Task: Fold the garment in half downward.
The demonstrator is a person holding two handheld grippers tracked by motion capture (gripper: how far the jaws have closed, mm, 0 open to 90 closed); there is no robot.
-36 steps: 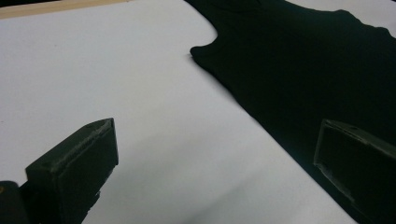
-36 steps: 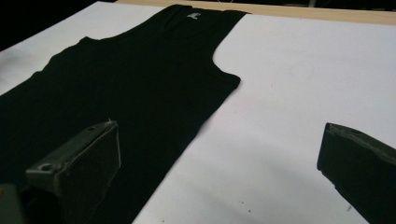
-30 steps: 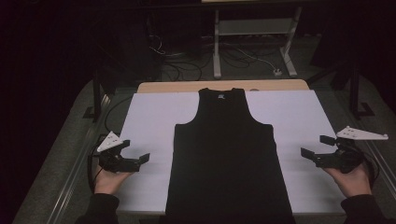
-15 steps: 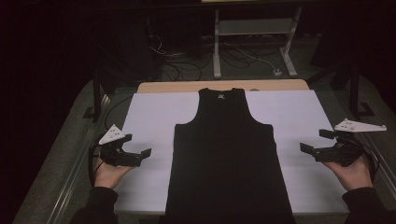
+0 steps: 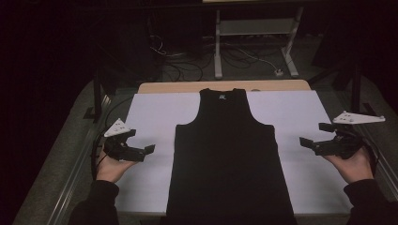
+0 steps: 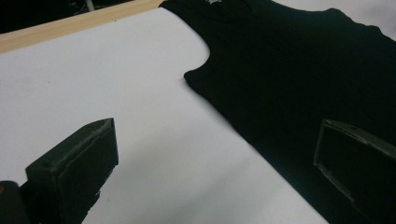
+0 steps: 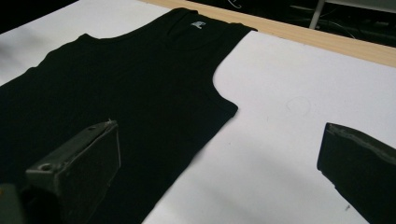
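a black tank top lay flat and spread out along the middle of the white sheet on the desk, neckline at the far edge. the left claw hovered wide open and empty just beside its left edge, while the right claw hung equally agape, holding nothing, near its right edge.

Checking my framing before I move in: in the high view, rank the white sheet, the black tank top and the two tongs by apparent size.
1. White sheet
2. Black tank top
3. Left tongs and right tongs: they look alike, so no ranking between them.
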